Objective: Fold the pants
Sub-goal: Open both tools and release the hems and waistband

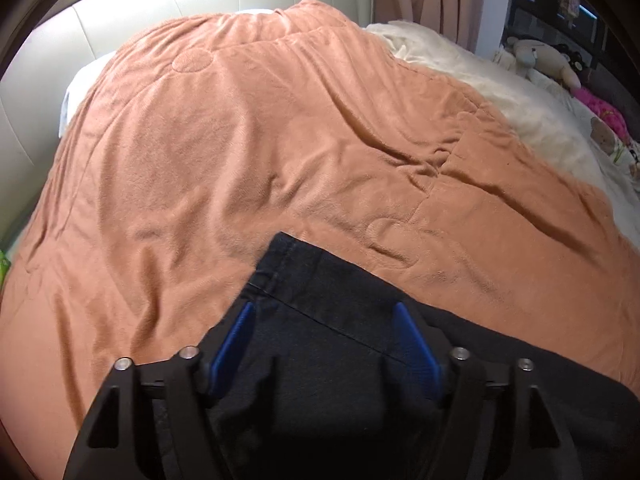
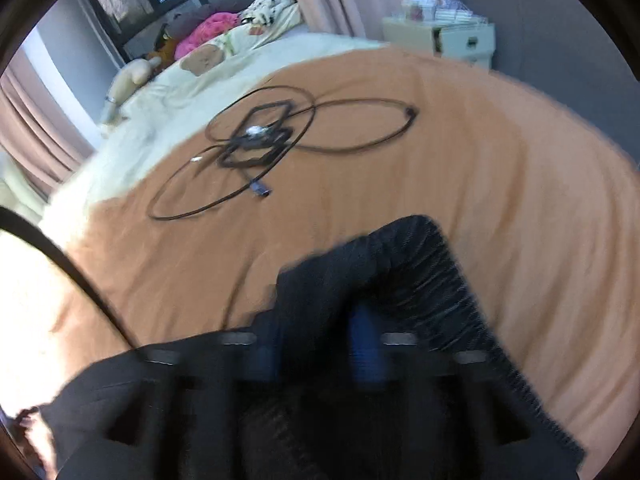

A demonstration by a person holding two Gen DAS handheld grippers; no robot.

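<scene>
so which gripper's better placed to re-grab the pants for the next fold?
Left, probably. The left gripper is open, squarely straddling a flat hemmed corner of the pants. The right gripper sits blurred at the bunched waistband.

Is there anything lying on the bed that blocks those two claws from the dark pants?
No. The pants lie directly under the left gripper and right gripper. A coiled black cable rests farther off on the orange blanket, apart from the pants.

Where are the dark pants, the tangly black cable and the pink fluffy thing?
dark pants (image 1: 320, 320), left wrist view, on the flat fabric near the hem.
black cable (image 2: 256, 136), right wrist view, on the coiled middle.
pink fluffy thing (image 2: 208, 32), right wrist view, on its top.
</scene>
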